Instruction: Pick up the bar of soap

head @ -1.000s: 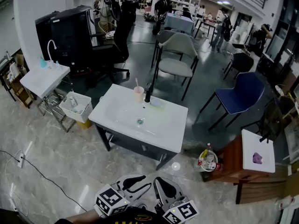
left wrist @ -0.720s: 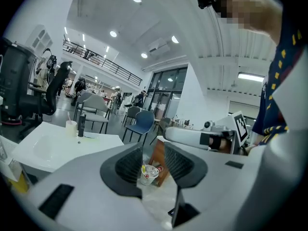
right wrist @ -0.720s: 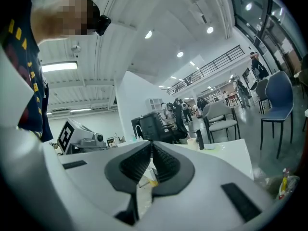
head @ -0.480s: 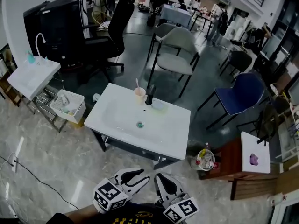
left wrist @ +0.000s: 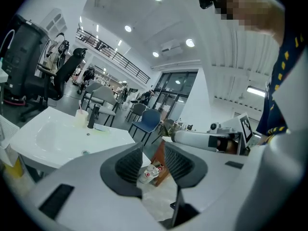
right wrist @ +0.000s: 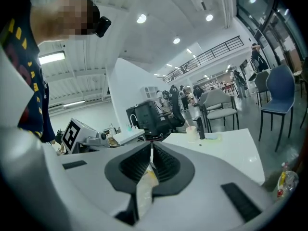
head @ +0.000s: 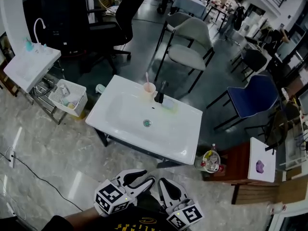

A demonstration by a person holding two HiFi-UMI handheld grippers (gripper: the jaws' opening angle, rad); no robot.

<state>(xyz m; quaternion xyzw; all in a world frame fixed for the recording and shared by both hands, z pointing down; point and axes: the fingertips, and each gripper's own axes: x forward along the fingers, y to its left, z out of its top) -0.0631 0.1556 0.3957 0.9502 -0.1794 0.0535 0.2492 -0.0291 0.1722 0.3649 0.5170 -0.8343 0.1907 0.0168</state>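
Head view looks down on a white sink [head: 120, 129] sitting out on a shiny tiled floor, so I'll place everything off that. The bar of soap [head: 169, 105] looks like the pale greenish slab on the sink's back rim, just right of the black faucet [head: 160, 94]. It's small and a bit washed out, so I can't tell much more about it. A pinkish cup [head: 149, 88] with a stick in it stands just left of the faucet, on the same rim.

Both grippers are at the bottom of the frame, well short of the sink's near edge and not touching anything on it. The left gripper [head: 143, 178] has its jaws a little apart. In the left gripper view you see floor and a bottle through the gap, with nothing between the pads. The right gripper [head: 166, 186] has its jaws pressed together, and in its own view I can't see anything pinched at the tips.

Beyond the sink's right end there's a blue chair [head: 252, 100]. A bucket of bottles [head: 211, 161] sits on the floor by its near right corner. A white basket [head: 67, 96] is off the left end.
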